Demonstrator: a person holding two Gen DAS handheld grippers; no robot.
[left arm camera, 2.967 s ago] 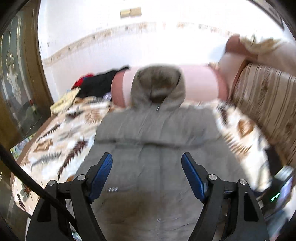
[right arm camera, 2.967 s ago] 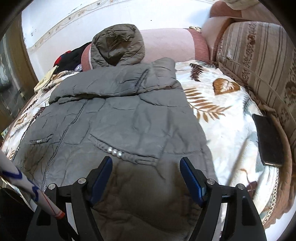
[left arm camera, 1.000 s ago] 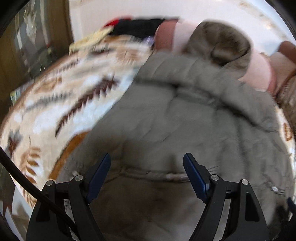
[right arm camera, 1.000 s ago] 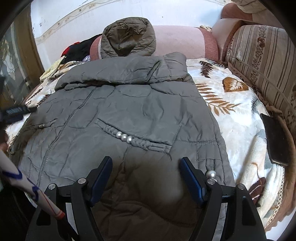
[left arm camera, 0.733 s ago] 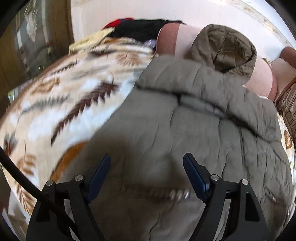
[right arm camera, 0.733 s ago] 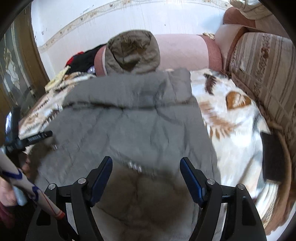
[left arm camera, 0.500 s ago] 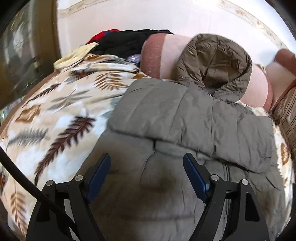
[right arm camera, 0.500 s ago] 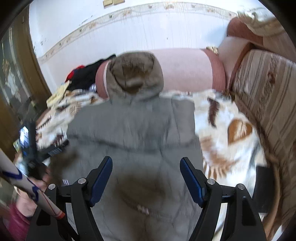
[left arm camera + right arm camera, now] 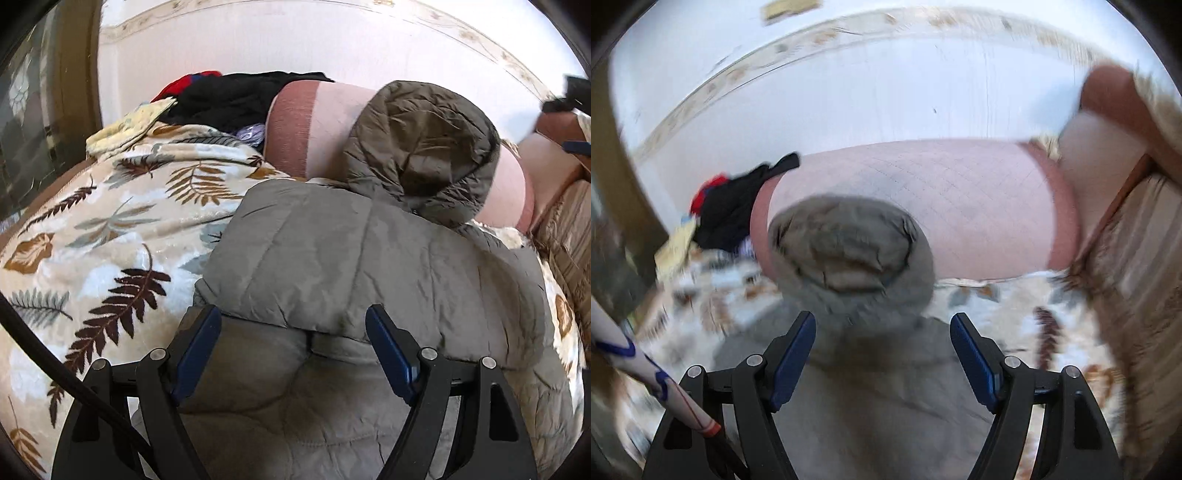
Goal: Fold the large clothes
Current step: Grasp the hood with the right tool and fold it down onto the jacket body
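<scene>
Leaf-print blanket (image 9: 110, 236) covers bed; pink bolster (image 9: 325, 122) lies along white wall (image 9: 295, 48), striped sofa back (image 9: 1137, 280) at right. We see grey hooded coat (image 9: 369, 258) spread on blanket, hood (image 9: 424, 147) propped against bolster, sleeve folded across chest. Left gripper (image 9: 293, 347) and right gripper (image 9: 882, 347) both gape wide above coat, nothing between pads. Dark clothes pile (image 9: 229, 96) sits at far corner. Right view motion-blurred; coat hem cut off below.

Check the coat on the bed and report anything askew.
The coat's hood is propped up against the pink bolster instead of lying flat. Otherwise nothing stands out.
</scene>
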